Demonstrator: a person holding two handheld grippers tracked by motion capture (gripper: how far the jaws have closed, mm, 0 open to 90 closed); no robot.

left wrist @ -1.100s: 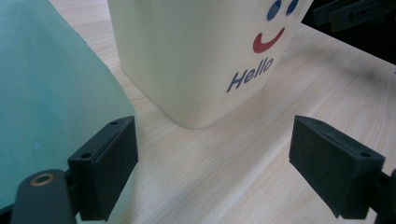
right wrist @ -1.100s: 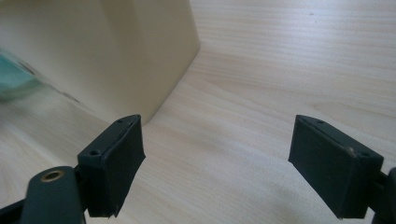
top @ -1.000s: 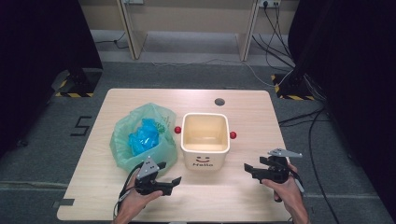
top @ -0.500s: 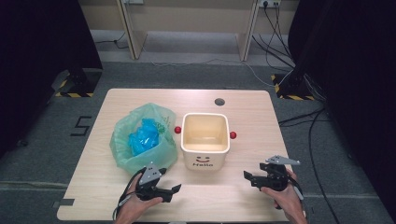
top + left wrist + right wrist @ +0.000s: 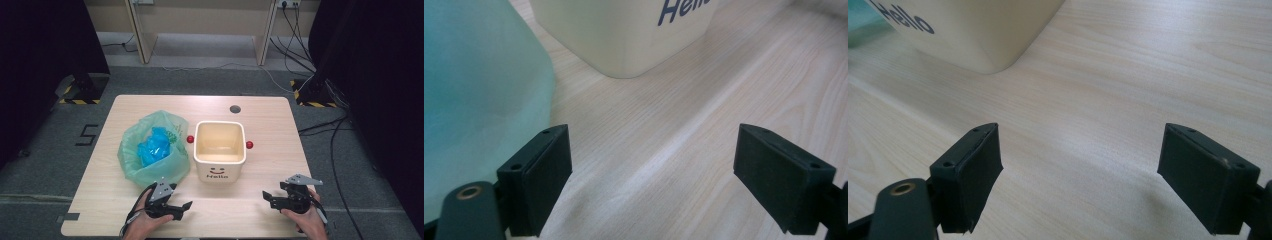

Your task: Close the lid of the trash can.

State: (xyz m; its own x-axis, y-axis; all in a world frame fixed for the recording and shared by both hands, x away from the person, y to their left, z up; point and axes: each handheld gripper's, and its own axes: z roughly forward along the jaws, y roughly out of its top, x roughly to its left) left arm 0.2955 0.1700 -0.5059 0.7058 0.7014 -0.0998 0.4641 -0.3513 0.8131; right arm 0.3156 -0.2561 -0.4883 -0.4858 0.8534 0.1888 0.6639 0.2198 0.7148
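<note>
Currently, my claws:
left gripper (image 5: 181, 207): jaws wide, empty, near green bag (image 5: 150, 165)
right gripper (image 5: 268, 198): jaws wide, empty, over table (image 5: 270, 125)
cream "Hello" bin (image 5: 219, 167): between them

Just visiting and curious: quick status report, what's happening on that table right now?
Left hand-held gripper open, empty, near green bag. Right hand-held gripper open, empty, over bare table. Cream bin untouched between them. Nothing in the way.

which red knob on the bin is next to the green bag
The left knob: it sits against the green bag. The right knob has bare table beside it.
</note>
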